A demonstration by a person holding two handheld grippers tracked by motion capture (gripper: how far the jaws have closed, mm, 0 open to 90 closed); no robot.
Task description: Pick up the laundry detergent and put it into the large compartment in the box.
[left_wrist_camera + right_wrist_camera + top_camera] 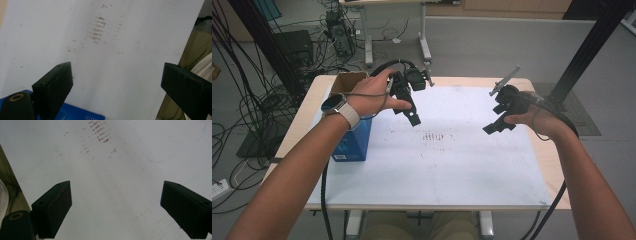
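Observation:
My left gripper (412,116) hangs over the back left of the white mat (437,165), held in a hand with a wristwatch; in its own view the left gripper (117,86) is open, its jaws wide apart with nothing between them. Over the mat's right side, my right gripper (498,125) is also held above the surface. The right gripper (116,208) is open too, with bare mat below. A blue box (354,142) with an open cardboard top stands at the mat's left edge, beside my left forearm; its blue corner (82,115) peeks in by the left jaw.
A patch of brown smudges (433,136) marks the mat's middle. The wooden table edge (302,120) frames the mat. Black posts (592,40) rise at the right and left rear. Cables and a computer case (337,30) lie on the floor behind.

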